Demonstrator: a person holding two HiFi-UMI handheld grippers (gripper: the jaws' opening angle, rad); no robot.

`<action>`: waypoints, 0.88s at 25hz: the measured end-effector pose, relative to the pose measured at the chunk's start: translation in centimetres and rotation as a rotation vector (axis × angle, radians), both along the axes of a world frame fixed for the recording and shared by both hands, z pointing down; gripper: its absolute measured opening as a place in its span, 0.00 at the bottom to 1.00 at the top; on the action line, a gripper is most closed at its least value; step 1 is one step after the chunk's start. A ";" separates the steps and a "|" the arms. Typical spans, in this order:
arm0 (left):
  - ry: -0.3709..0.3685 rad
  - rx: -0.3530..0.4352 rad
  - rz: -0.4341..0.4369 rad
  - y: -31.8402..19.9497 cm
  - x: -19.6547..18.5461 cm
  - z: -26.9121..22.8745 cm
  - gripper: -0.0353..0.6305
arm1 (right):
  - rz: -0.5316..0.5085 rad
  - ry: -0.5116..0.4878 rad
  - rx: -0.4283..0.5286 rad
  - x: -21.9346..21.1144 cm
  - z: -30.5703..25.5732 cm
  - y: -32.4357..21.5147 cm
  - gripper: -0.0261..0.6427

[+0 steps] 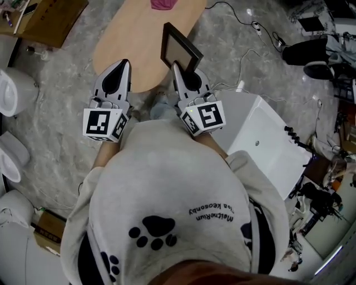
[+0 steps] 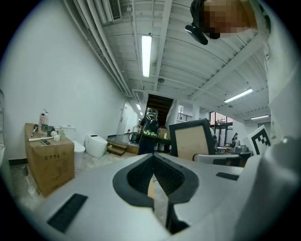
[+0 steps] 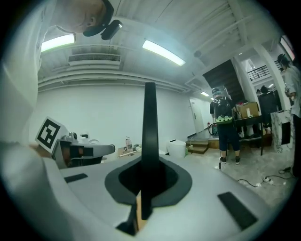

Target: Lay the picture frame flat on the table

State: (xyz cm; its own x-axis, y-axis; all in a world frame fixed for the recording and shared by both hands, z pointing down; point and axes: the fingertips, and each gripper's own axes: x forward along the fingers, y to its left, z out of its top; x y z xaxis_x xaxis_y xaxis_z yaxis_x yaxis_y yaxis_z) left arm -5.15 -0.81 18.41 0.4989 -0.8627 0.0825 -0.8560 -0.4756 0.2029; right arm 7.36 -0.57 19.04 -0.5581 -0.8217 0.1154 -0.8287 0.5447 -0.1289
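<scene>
Picture frame [image 1: 179, 49] held upright over the desk's near edge

Black border round a plain beige panel; the right gripper [image 1: 177, 69] has its fingers clamped on the frame's lower edge, keeping it clear of the wooden desk [image 1: 133, 50]. The left gripper [image 1: 123, 62] hovers just beside it, fingers pressed together on nothing.

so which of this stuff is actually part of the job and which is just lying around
Part of the job:
- picture frame, standing on edge
- right gripper, shut on it
- wooden table
- left gripper, shut, empty

Just lying about:
- pink item at the table's far end
- cardboard box
- white box on the floor
</scene>
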 end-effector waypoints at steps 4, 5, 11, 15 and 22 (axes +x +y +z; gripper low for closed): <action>0.006 0.001 -0.078 -2.1 1.4 0.0 0.07 | -0.086 0.007 -0.006 1.5 0.2 -2.8 0.07; 0.009 0.002 -0.093 -2.4 1.9 0.1 0.07 | -0.102 0.007 -0.006 1.9 0.2 -3.4 0.07; 0.014 -0.008 -0.172 -2.9 3.8 0.9 0.07 | -0.198 0.007 -0.013 3.2 0.9 -5.5 0.07; 0.004 -0.017 -0.210 -2.2 3.9 1.2 0.07 | -0.260 -0.003 -0.017 2.7 1.2 -5.9 0.07; -0.001 -0.026 -0.264 -1.9 1.2 1.4 0.07 | -0.335 -0.026 -0.018 -0.6 1.4 -6.2 0.07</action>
